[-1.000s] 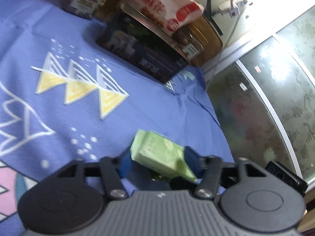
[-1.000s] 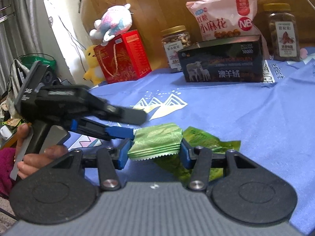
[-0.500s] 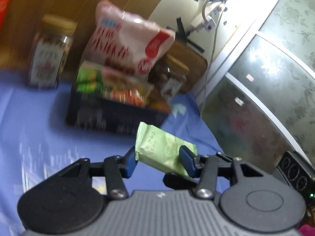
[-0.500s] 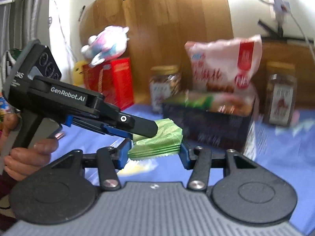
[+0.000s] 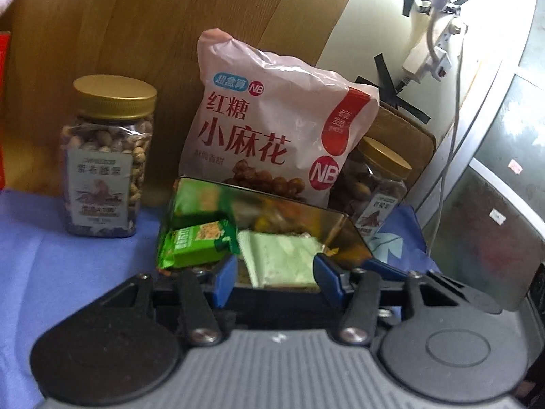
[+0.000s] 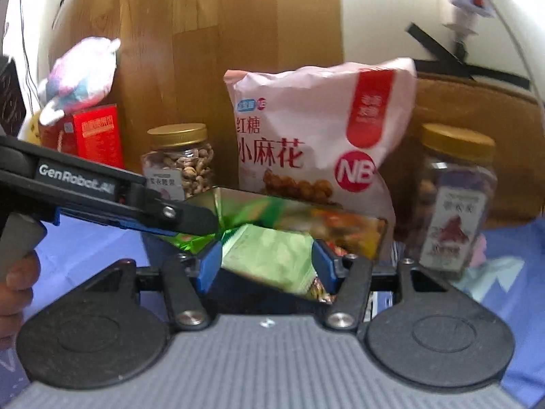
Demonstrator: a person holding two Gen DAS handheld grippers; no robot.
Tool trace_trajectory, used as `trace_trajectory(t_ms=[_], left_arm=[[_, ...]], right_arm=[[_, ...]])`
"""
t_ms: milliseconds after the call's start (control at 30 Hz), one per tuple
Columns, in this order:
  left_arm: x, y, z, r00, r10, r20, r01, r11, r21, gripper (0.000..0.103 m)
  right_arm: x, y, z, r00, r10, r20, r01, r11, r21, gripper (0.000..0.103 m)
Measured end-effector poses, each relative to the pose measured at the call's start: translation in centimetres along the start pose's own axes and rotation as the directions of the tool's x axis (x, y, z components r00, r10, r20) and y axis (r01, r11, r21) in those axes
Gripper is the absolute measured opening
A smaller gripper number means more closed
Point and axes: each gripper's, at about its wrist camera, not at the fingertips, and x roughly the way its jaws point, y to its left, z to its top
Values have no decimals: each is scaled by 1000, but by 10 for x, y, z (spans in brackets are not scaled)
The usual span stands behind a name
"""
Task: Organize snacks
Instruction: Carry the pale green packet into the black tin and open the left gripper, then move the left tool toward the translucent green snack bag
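Over the open tin (image 5: 344,228), the left gripper (image 5: 274,269) has just been opening, a pale green packet (image 5: 282,259) loose between its jaws; the right gripper (image 6: 265,259), also just opening, has a green packet (image 6: 269,255) between its pads

The pink bag (image 5: 272,129) stands at the far side

We cannot read the snacks deep in the tin box (image 6: 371,235): they blur into colour. The pink bag (image 5: 272,129) hides part of the right-hand jar (image 5: 378,184). The red box (image 5: 3,109) is cut by the frame's left edge.
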Motion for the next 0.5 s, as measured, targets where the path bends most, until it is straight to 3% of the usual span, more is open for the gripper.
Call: trace_trajectory(t_ms=[200, 267, 400, 500], left_arm=[[-35, -5, -28, 1000, -23, -11, 23, 1000, 16, 50], [-45, -12, -44, 1000, 5, -25, -4, 999, 49, 50], [-58, -28, -81, 990, 134, -50, -126, 982, 140, 51], [-63, -32, -103, 981, 178, -83, -164, 975, 147, 52]], right_arm=[[-60, -2, -30, 999, -4, 33, 1, 996, 91, 61], [-79, 1, -43, 1000, -3, 25, 1, 995, 101, 61], [-110, 11, -75, 1000, 0, -27, 3, 990, 140, 61], [-122, 22, -91, 999, 9, -53, 0, 984, 176, 61]])
